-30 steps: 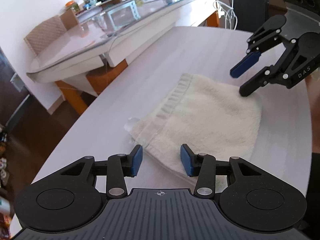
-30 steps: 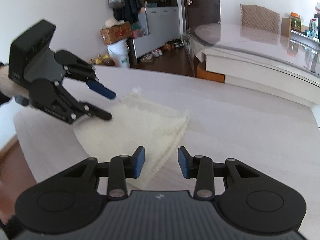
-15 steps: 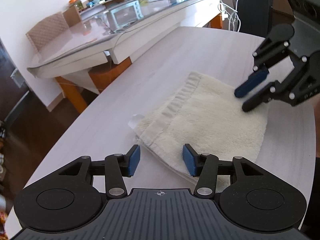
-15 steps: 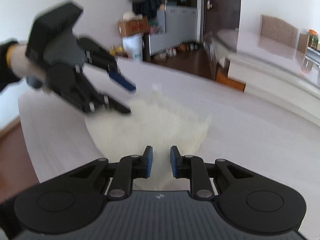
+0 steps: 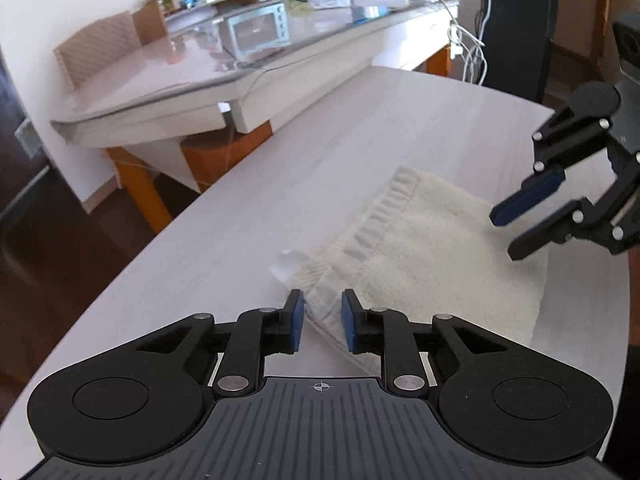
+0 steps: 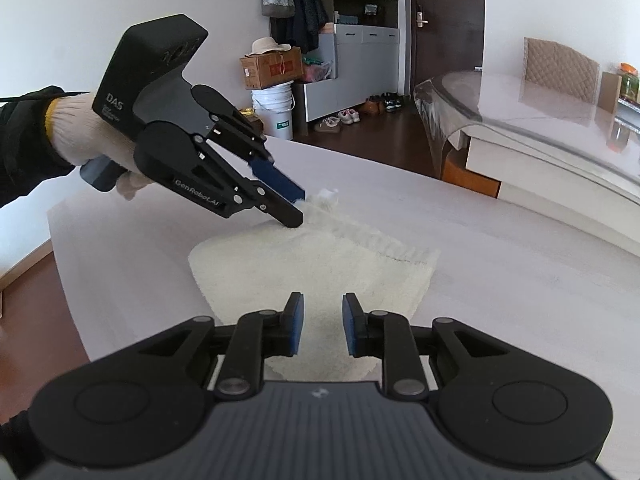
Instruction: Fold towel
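Both jaws spread, left gripper (image 5: 320,322) straddling the towel (image 5: 432,256) corner, right gripper (image 6: 320,328) hovering above: could pinch only the top layer, skewing the fold.

Towel (image 5: 432,248): near edge hidden beneath left claw (image 5: 320,322) body in the left wrist view. Right claw (image 5: 516,228) cut off by the frame's right edge. Items on the far glass table (image 5: 200,68) too small to identify.

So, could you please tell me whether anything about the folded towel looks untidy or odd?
Slightly: the towel has a white tag poking out at its hemmed corner, where the layers do not quite line up, just ahead of the left gripper.
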Demonstrator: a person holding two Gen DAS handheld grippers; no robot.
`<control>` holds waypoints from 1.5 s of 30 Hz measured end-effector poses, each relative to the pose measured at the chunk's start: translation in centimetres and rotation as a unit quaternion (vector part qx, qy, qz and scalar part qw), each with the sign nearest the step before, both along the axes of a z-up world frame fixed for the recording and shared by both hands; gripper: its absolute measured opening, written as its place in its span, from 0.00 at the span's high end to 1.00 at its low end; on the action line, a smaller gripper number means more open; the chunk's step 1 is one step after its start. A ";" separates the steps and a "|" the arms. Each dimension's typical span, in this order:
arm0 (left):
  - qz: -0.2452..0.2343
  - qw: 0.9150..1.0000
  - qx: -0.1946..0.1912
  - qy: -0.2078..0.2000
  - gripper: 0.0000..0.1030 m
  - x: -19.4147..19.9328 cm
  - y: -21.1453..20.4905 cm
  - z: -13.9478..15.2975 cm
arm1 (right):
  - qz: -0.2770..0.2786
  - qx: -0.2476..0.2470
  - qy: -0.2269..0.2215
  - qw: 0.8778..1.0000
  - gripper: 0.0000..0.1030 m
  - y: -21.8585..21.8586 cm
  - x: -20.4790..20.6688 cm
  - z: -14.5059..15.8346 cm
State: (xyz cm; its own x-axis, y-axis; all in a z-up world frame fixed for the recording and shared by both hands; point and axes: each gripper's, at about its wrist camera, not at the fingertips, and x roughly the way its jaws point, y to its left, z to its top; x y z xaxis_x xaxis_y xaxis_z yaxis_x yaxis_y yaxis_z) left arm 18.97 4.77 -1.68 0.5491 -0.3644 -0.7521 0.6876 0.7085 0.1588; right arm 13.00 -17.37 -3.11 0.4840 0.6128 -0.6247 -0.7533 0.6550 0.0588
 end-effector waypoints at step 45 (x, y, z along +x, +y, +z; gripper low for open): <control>-0.017 0.997 0.028 -0.063 0.95 0.5 -1.1 -0.9 | -0.009 0.018 0.029 0.999 0.71 -0.4 0.7 -0.9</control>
